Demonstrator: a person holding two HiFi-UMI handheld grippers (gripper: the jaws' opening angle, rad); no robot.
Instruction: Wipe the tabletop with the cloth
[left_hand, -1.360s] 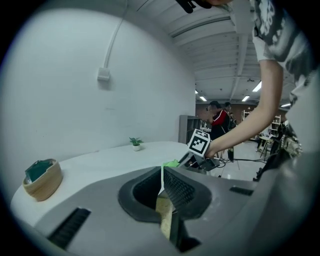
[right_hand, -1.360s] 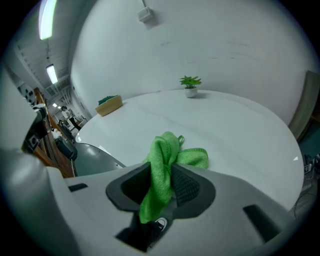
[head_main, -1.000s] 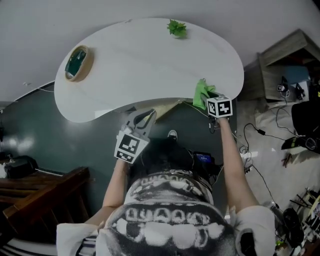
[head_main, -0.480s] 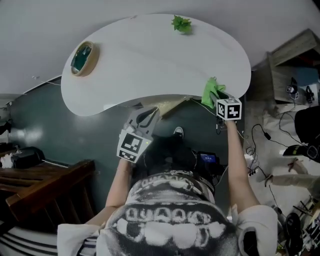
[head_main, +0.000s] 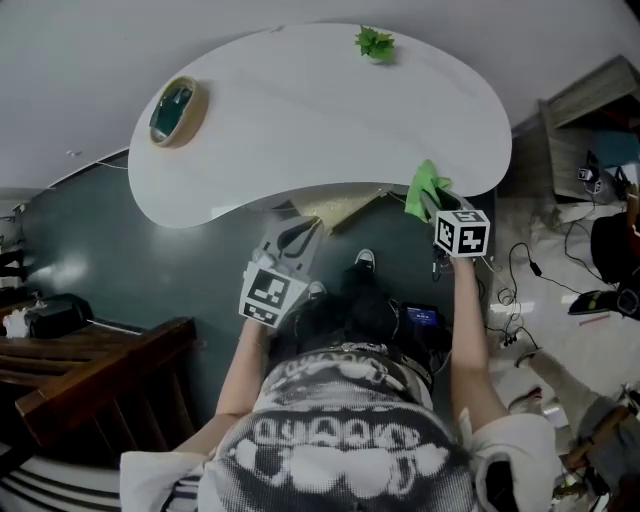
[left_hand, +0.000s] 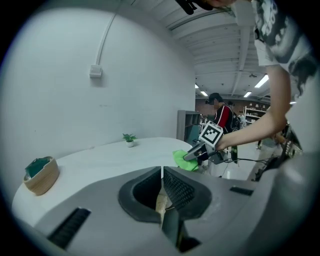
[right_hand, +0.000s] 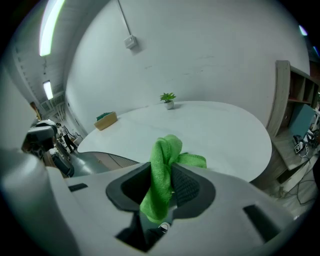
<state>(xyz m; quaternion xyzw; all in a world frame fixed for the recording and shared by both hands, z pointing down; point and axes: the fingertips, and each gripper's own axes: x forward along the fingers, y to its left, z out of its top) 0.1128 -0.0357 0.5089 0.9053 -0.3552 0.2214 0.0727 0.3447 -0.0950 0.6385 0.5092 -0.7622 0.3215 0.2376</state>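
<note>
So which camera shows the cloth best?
The right gripper view: the cloth fills the middle, pinched between the jaws. The head view shows a bunch at the table edge; the left gripper view, a distant patch.

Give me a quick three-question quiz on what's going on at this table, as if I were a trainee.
1. True or false: the left gripper holds the green cloth.
2. Pick one. The small potted plant stands: A) near the far edge of the table; B) right beside the green cloth; C) between the left gripper's jaws.
3. Fill the gap: the right gripper is shut on the ____.

Key: 1 false, its jaws are together with nothing between them; 2 A; 3 green cloth.
</note>
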